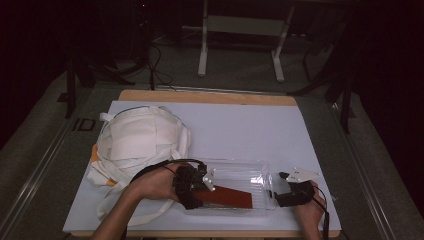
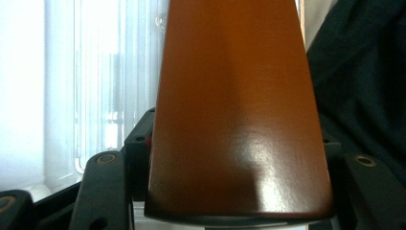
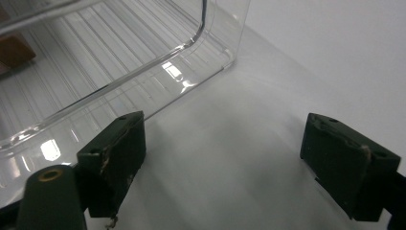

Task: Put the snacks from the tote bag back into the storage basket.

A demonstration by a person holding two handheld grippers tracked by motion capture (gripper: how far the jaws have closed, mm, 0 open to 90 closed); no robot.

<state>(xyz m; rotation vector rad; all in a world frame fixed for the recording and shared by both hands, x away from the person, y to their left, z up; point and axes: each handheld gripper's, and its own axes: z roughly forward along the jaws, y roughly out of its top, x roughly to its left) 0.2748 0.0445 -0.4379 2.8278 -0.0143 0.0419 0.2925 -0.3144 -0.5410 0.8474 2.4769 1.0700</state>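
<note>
A glossy brown flat slab with rounded corners lies slanted inside a clear plastic bin near the table's front edge. My left gripper reaches into the bin's left end. In the left gripper view the slab sits between the jaws with its side edges against both pads, and the bin's ribbed wall stands behind it. My right gripper rests just outside the bin's right end. In the right gripper view it stands wide open over the white sheet, next to the bin's corner, with nothing between its pads.
A crumpled white cloth bag with long straps lies at the left, close to my left forearm. The white sheet covers most of the wooden table. A white metal frame stands on the floor beyond the table.
</note>
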